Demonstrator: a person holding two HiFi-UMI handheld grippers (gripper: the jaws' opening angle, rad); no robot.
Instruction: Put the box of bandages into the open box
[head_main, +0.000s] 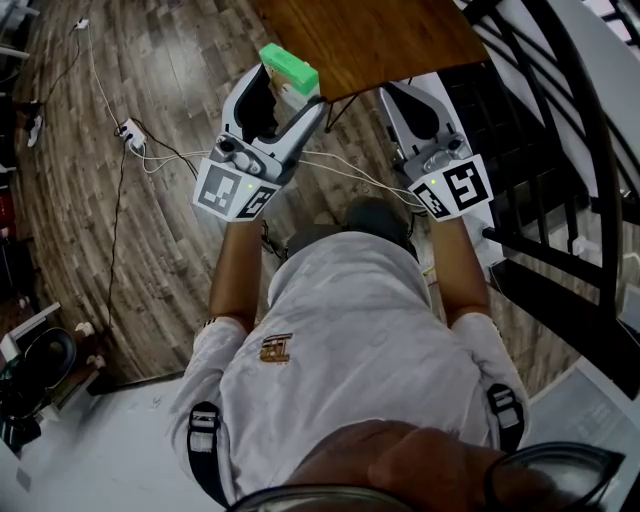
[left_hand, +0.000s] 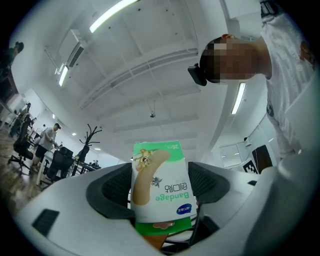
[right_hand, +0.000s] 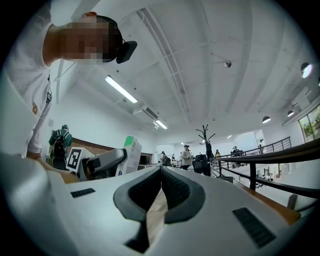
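The box of bandages (head_main: 290, 68) is green and white, and my left gripper (head_main: 284, 88) is shut on it, holding it up by the near edge of the brown table (head_main: 370, 40). In the left gripper view the box (left_hand: 161, 185) stands between the two dark pads (left_hand: 112, 192), printed "Bandage", with my left gripper (left_hand: 161, 192) tilted up toward the ceiling. My right gripper (head_main: 404, 100) is shut and empty, to the right of the left one. From the right gripper view, its jaws (right_hand: 161, 174) meet, and the box (right_hand: 129, 156) shows to their left. No open box is visible.
A black metal railing (head_main: 560, 140) runs along the right side. Cables and a power strip (head_main: 130, 133) lie on the wooden floor at the left. A person (right_hand: 187, 156) and others stand in the distance with office chairs and a coat stand (left_hand: 88, 142).
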